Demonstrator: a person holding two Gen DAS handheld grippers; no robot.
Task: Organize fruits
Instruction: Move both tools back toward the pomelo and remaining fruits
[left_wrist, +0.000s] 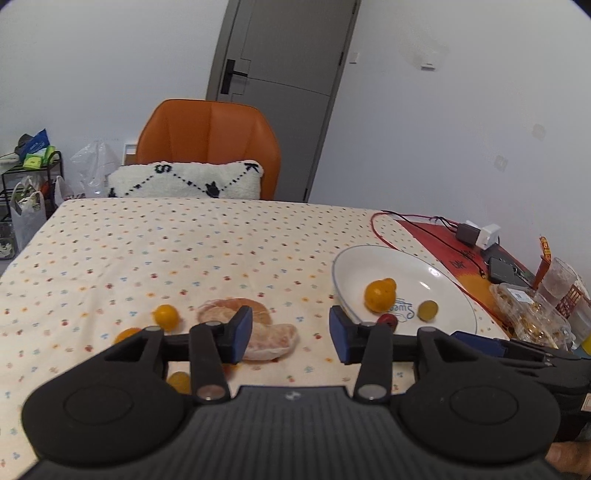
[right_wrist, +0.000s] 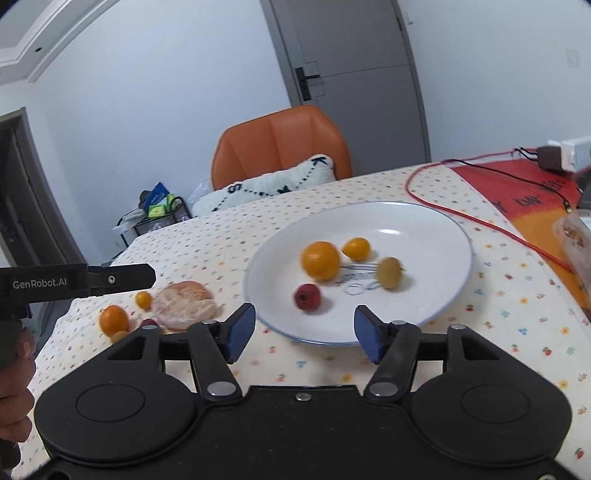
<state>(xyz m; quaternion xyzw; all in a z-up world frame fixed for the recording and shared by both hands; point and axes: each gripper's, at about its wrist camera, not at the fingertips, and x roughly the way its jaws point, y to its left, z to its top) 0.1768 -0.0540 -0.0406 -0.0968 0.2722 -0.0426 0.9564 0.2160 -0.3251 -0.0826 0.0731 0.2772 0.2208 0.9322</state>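
I see an orange chair (left_wrist: 207, 136) at upper centre behind the table, a white patterned pillow (left_wrist: 184, 181) leaning on it. A grey door (left_wrist: 280, 74) stands behind, top centre. The dotted tablecloth (left_wrist: 184, 251) fills mid frame. At far left sit a black rack (left_wrist: 29, 184) and plastic bags (left_wrist: 27, 214). On the right edge I see a red cable (right_wrist: 461, 218), a white charger block (left_wrist: 480, 232) and a clear snack box (left_wrist: 532, 314).
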